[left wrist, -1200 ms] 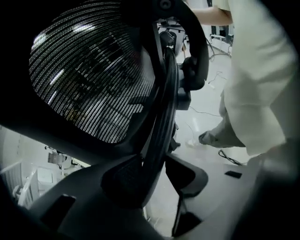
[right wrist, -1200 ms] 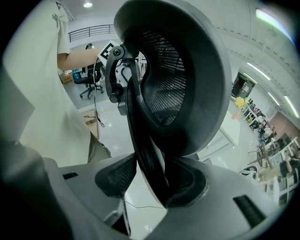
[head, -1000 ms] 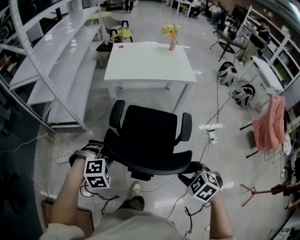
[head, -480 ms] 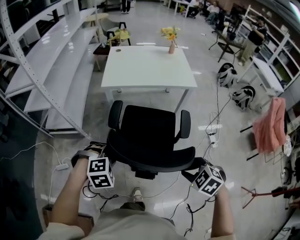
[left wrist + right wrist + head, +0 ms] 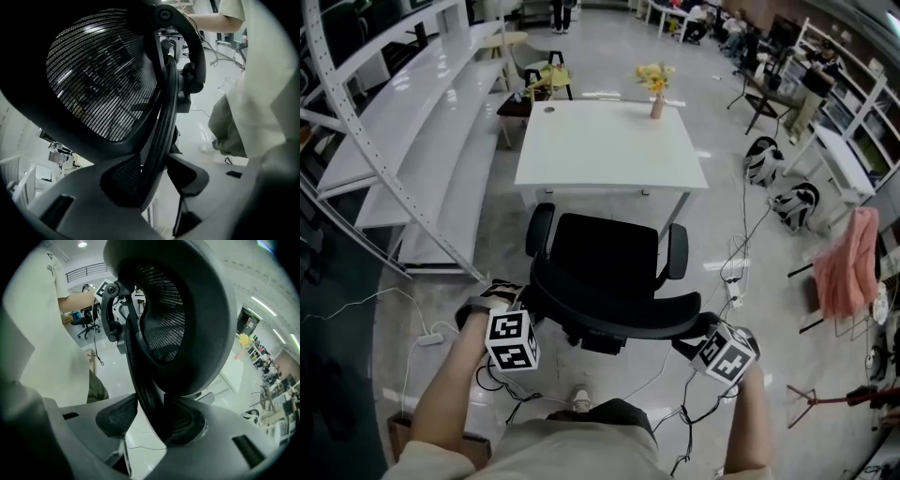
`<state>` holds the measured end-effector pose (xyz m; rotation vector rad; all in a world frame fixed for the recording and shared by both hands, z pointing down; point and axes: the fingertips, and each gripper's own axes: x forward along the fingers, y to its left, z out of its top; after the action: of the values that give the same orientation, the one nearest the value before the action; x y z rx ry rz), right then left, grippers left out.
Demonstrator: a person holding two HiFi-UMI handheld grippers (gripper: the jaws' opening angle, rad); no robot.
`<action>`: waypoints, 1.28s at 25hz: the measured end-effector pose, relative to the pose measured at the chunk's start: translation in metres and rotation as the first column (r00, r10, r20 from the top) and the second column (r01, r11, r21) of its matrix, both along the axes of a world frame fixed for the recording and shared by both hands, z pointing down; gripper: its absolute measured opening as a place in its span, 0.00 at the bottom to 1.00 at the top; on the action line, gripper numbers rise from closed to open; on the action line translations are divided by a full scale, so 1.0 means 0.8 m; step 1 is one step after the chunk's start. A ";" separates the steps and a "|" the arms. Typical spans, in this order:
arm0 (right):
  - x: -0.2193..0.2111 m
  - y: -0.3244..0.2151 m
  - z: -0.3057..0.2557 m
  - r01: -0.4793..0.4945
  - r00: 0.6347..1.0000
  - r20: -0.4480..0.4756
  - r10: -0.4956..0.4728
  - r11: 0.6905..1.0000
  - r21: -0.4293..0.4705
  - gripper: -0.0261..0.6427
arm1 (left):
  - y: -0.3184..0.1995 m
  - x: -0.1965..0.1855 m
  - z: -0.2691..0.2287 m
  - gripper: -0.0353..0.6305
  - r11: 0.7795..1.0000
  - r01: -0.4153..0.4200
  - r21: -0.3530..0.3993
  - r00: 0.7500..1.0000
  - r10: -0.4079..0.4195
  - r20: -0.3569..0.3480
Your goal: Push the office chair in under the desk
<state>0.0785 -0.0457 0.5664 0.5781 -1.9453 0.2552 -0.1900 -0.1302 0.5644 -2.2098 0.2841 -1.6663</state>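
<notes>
Backrest edges of the chair (image 5: 605,253) are clamped by left gripper (image 5: 523,302) and right gripper (image 5: 695,329), one each; seat is seen near the desk's (image 5: 609,141) edge.

head view: high, steeply down, chair (image 5: 605,258) and desk (image 5: 609,141) whole | left, right gripper views: very close, opposite edges of chair's back | shared: chair

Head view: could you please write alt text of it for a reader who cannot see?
Seen from above, a person's left gripper and right gripper hold the backrest of a black office chair, which stands short of a white rectangular desk, not yet under it. A small vase of yellow flowers stands near the desk's far edge.
</notes>
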 end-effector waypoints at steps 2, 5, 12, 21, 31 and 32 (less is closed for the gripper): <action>-0.002 -0.010 0.000 -0.006 1.000 0.002 0.006 1.000 0.010 0.31 | -0.013 -0.003 0.000 0.33 1.000 0.016 -0.015 1.000 -0.016 -0.003; -0.005 -0.027 -0.001 -0.020 1.000 0.006 0.020 1.000 0.024 0.32 | -0.032 -0.004 0.000 0.33 1.000 0.021 -0.004 1.000 -0.021 -0.005; 0.004 -0.063 -0.001 -0.018 1.000 -0.005 0.018 1.000 0.002 0.33 | -0.063 0.005 0.000 0.35 0.999 0.023 0.035 0.998 -0.021 -0.056; 0.031 -0.124 -0.002 -0.001 1.000 -0.001 0.001 0.999 0.041 0.34 | -0.112 0.030 0.000 0.35 0.998 0.056 0.041 0.996 -0.053 -0.068; 0.074 -0.210 -0.002 0.039 0.999 -0.020 -0.037 0.996 0.079 0.36 | -0.178 0.069 -0.001 0.35 0.994 0.109 0.015 0.992 -0.108 -0.062; 0.079 -0.219 -0.002 0.044 0.999 -0.021 -0.042 0.996 0.082 0.36 | -0.185 0.073 -0.001 0.35 0.994 0.112 0.019 0.992 -0.111 -0.063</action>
<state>0.1415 -0.2209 0.5651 0.5893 -1.9546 0.1427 -0.1317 -0.2785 0.5634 -2.2693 0.4481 -1.6445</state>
